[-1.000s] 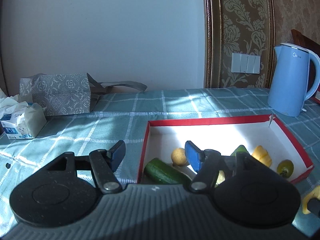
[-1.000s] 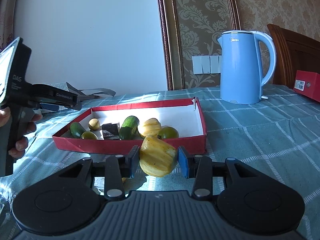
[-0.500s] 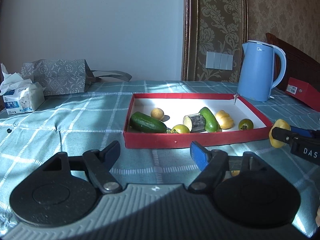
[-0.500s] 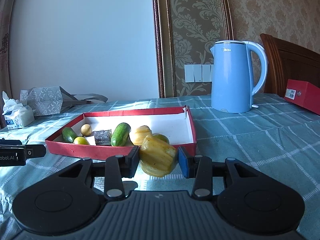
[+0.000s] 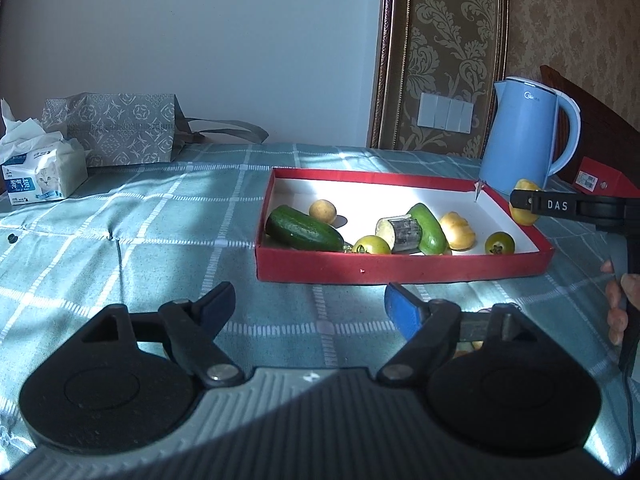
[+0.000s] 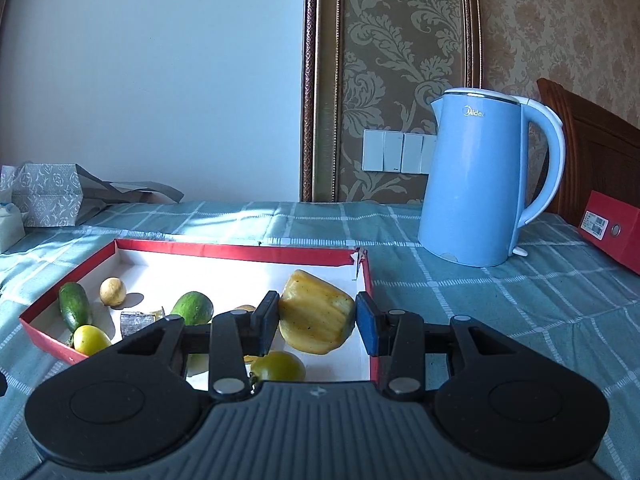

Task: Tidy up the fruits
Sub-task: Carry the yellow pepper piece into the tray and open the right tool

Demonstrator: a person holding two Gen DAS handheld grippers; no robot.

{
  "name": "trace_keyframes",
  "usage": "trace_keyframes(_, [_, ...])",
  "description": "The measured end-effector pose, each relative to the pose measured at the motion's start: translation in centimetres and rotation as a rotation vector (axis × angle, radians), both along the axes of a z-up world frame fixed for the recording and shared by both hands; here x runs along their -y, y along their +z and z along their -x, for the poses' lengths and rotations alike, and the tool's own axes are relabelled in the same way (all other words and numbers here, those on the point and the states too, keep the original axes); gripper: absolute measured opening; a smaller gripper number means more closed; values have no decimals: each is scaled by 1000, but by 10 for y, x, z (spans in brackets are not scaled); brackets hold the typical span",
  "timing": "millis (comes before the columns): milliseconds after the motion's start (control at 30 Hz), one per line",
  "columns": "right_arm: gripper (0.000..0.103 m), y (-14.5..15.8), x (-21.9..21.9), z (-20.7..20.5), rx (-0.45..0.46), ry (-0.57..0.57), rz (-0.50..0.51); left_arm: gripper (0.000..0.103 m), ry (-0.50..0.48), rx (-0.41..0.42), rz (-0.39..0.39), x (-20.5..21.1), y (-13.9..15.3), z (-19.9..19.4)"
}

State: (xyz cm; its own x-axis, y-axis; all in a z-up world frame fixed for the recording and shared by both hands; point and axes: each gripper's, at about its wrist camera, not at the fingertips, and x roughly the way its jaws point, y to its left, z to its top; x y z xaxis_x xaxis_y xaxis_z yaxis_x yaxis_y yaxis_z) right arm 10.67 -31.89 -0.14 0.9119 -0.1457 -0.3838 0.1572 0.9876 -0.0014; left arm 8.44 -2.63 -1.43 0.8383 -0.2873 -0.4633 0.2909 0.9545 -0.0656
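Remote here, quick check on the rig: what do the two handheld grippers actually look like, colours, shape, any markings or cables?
Both match: a grey ribbed base, two round black discs, black linkage arms with silver pivot pins, and blue-faced pads. Left gripper; right gripper. Seen from the left wrist view, the right unit has a black body with white "DAS" lettering and a thin dark cable at the frame's right edge. No sleeves show.

Surface covered by teal checked cloth (image 5: 160, 240). Red tray (image 5: 400, 270) set near middle. Blue kettle (image 6: 476, 184) stood just beyond tray's far right corner. Red box (image 6: 612, 228) laid at right edge. Patterned paper bag (image 5: 112, 130) and tissue pack (image 5: 40, 178) placed side by side at far left.
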Motion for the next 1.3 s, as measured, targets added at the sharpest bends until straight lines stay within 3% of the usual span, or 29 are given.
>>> trace_keyframes(400, [41, -3, -3, 3, 24, 8, 12, 80, -3, -16, -12, 2, -3, -3])
trace_keyframes(1300, [41, -21, 9, -55, -115, -21, -3, 81, -19, -23, -27, 4, -5, -5])
